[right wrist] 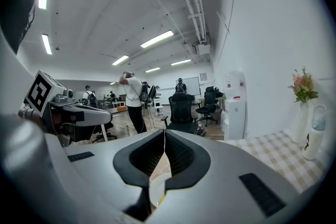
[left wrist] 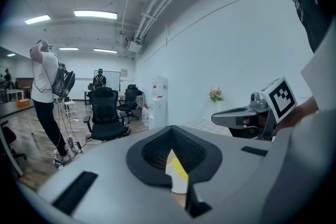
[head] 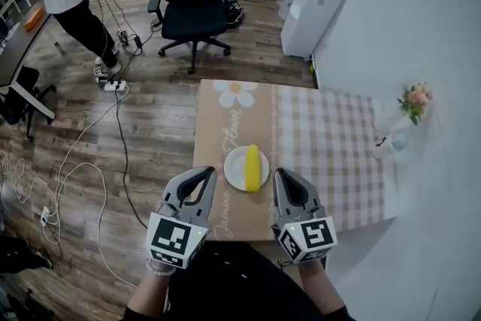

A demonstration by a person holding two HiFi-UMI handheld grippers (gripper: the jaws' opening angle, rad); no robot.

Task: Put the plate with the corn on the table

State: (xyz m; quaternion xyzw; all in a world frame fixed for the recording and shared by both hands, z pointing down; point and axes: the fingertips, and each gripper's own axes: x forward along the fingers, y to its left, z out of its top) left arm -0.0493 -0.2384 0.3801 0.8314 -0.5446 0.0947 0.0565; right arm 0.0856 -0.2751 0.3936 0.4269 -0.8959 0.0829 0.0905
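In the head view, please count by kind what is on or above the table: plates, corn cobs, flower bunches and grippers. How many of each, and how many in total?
Plate: 1
Corn cob: 1
Flower bunch: 1
Grippers: 2, the left gripper and the right gripper, both with jaws shut
Total: 5

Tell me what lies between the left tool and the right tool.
A round white plate bearing a yellow corn cob, seen in the head view.
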